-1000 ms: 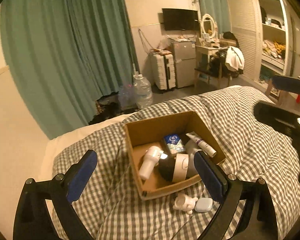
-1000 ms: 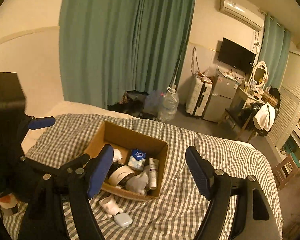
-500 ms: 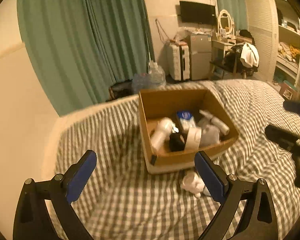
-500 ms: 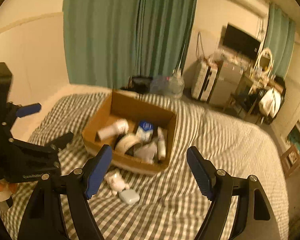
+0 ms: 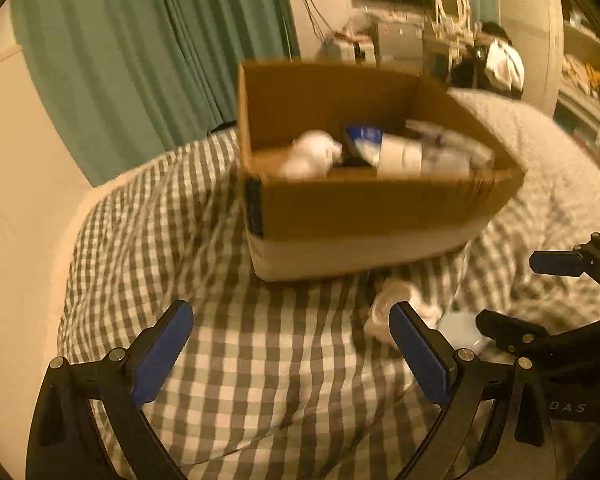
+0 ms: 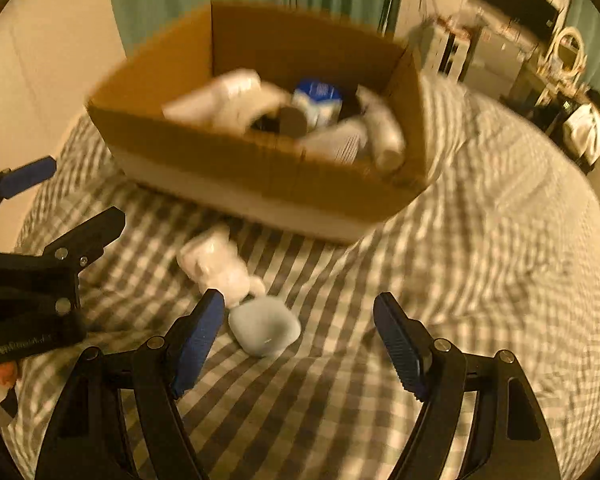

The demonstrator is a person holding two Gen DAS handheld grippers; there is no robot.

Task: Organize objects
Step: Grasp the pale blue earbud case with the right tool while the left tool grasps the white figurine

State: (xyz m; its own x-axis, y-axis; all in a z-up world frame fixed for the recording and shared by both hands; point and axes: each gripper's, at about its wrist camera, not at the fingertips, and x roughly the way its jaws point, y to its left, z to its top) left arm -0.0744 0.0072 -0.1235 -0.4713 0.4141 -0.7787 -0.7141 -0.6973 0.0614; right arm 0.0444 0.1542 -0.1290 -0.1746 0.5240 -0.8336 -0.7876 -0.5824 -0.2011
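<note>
**Checked bedspread, one box, two loose items**

Left wrist: gingham bedspread [image 5: 260,360] carries one cardboard box [image 5: 364,208]; left gripper [image 5: 290,344] spread, empty. "DAS" partly legible.

Right wrist: one white figurine [image 6: 220,264] touches one pale case [image 6: 266,330] before the box [image 6: 260,176]; right gripper [image 6: 300,332] released.

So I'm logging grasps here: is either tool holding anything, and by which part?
Nothing is held. The left tool and right tool are both open and empty; the pale case lies loose on the bed.
</note>
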